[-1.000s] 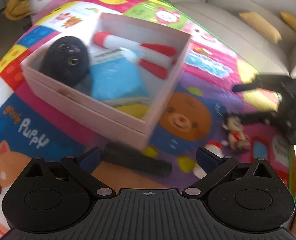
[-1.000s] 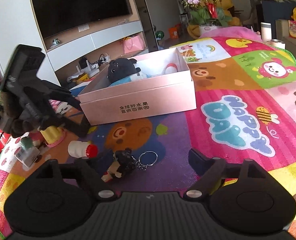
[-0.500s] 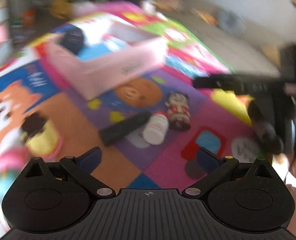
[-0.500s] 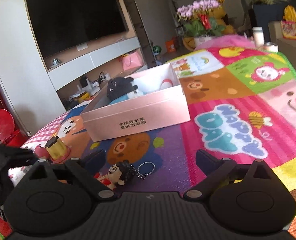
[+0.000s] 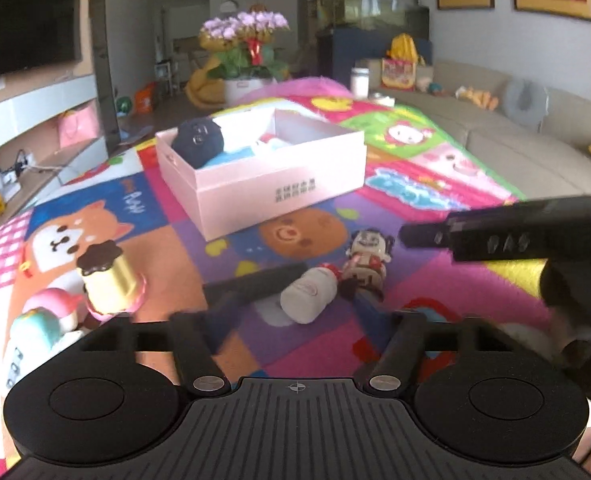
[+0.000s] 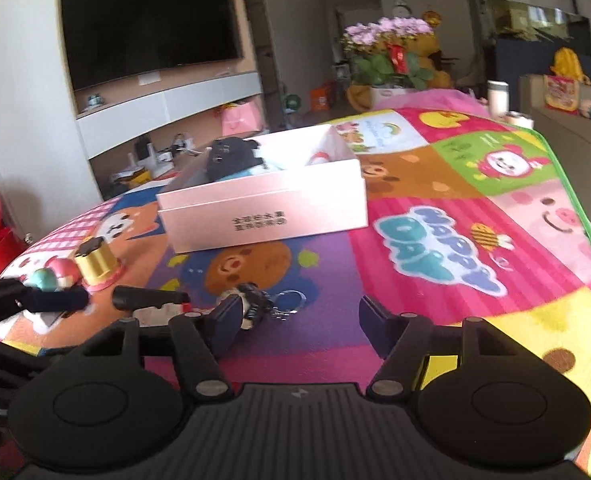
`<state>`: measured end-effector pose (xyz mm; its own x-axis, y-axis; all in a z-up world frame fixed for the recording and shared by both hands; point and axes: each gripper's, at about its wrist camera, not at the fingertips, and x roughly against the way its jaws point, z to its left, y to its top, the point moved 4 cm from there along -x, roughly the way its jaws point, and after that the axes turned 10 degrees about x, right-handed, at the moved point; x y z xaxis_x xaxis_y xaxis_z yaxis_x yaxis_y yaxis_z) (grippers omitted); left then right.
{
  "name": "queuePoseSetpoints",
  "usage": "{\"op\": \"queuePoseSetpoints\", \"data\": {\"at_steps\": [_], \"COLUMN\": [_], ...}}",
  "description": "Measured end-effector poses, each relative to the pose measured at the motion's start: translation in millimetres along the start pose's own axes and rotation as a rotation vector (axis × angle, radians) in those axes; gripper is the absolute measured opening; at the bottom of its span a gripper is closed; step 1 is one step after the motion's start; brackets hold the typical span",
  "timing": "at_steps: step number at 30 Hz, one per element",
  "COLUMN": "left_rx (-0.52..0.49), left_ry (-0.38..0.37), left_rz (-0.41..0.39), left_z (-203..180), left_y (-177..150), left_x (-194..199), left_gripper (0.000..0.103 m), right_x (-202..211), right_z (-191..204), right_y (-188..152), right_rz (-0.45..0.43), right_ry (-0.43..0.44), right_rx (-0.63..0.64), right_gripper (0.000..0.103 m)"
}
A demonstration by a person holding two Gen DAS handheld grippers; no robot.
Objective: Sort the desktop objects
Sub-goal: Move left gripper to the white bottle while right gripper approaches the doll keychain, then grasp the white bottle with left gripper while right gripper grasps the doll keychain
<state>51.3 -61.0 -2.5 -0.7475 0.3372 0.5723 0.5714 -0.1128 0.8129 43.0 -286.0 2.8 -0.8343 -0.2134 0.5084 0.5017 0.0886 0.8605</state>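
Left wrist view has swung since a second ago: then it looked steeply down into the pink box (image 5: 279, 188), and now the box sits farther off across the cartoon mat (image 5: 435, 184), with the room behind it in sight. The left gripper (image 5: 295, 320) is closing its jaws with nothing pressed between them; the white bottle with a red cap (image 5: 309, 294) lies just ahead on the mat, touching the small figurine keychain (image 5: 367, 258) on its right. A black plush (image 5: 197, 140) rests in the box's far left corner. The gold-wrapped toy (image 5: 109, 280) stands at near left beside pastel toys.

Right wrist view has crept a little closer to the mat, and the right gripper (image 6: 299, 324) is also closing on empty air, its left finger just beside the keychain. The left gripper has come in low at that view's left edge, hovering over the bottle.

Open mat stretches to the right of the box and keychain, out to the green border. The left side is crowded with toys near the mat's edge.
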Motion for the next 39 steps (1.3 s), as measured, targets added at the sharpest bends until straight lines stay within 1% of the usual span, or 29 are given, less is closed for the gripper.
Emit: {"op": "queuePoseSetpoints", "data": {"at_steps": [2, 4, 5, 6, 7, 9, 11, 13, 15, 16, 17, 19, 20, 21, 24, 26, 28, 30, 32, 35, 36, 37, 39], "left_rx": [-0.002, -0.025, -0.044, -0.068, -0.087, -0.126, -0.149, -0.158, -0.142, -0.114, -0.083, -0.019, -0.008, -0.005, 0.021, 0.063, 0.084, 0.057, 0.025, 0.030, 0.033, 0.037, 0.045], "left_ry": [0.006, -0.001, -0.008, -0.015, -0.020, -0.015, 0.014, 0.069, 0.110, 0.106, 0.087, 0.012, -0.013, -0.023, 0.000, 0.006, 0.011, 0.025, 0.050, 0.053, 0.050, 0.043, 0.026], "left_rz": [0.011, 0.017, 0.019, 0.021, 0.027, 0.024, 0.025, 0.019, 0.020, 0.027, 0.034, 0.047, 0.051, 0.054, 0.068, 0.075, 0.068, 0.050, 0.036, 0.026, 0.025, 0.027, 0.037], "left_z": [-2, -5, -6, -8, -9, -8, -2, 9, 20, 25, 29, 32, 31, 28, 23, 21, 18, 13, 11, 16, 18, 21, 24], "left_y": [-2, 0, 1, 2, 2, 4, 7, 8, 7, 7, 7, 8, 8, 8, 13, 19, 23, 25, 24, 19, 17, 13, 4], "left_x": [-7, -14, -17, -20, -23, -28, -31, -32, -29, -27, -25, -21, -20, -22, -34, -44, -51, -54, -55, -41, -35, -26, -8], "left_gripper": [0.065, 0.065, 0.060, 0.053, 0.051, 0.052, 0.053, 0.054, 0.054, 0.055, 0.057, 0.062, 0.067, 0.071, 0.071, 0.069, 0.064, 0.049, 0.049, 0.049, 0.049, 0.049, 0.049], "right_x": [-2, -3, -3, -3, -3, -2, -1, 0, 0, 0, 0, 2, 2, 2, 3, 4, 5, 6, 6, 7, 7, 7, 1], "right_z": [-4, -4, -3, -2, -2, -1, -2, -2, -1, 0, 1, 2, 2, 2, 2, 1, 1, 1, 1, 2, 3, 5, 15], "right_y": [0, -1, -1, -1, -1, -1, -1, -1, -1, -1, -1, -1, -1, -1, -1, -1, -1, -1, -1, -2, -2, -1, -1], "right_rz": [0.000, 0.009, 0.006, 0.003, 0.000, -0.003, -0.010, -0.017, -0.022, -0.024, -0.026, -0.030, -0.032, -0.033, -0.039, -0.044, -0.051, -0.054, -0.058, -0.067, -0.067, -0.060, -0.018], "right_ry": [-0.003, 0.006, 0.006, 0.005, 0.003, -0.002, -0.005, -0.007, -0.007, -0.008, -0.009, -0.013, -0.014, -0.017, -0.028, -0.031, -0.034, -0.035, -0.035, -0.025, -0.013, 0.009, 0.077], "right_rx": [-0.025, -0.028, -0.024, -0.018, -0.013, -0.010, -0.014, -0.015, -0.009, -0.003, 0.002, 0.010, 0.012, 0.014, 0.011, 0.010, 0.009, 0.008, 0.007, 0.014, 0.023, 0.039, 0.110], "right_gripper": [0.065, 0.066, 0.067, 0.070, 0.072, 0.074, 0.078, 0.080, 0.081, 0.081, 0.082, 0.083, 0.084, 0.084, 0.084, 0.085, 0.086, 0.087, 0.087, 0.088, 0.090, 0.092, 0.092]}}
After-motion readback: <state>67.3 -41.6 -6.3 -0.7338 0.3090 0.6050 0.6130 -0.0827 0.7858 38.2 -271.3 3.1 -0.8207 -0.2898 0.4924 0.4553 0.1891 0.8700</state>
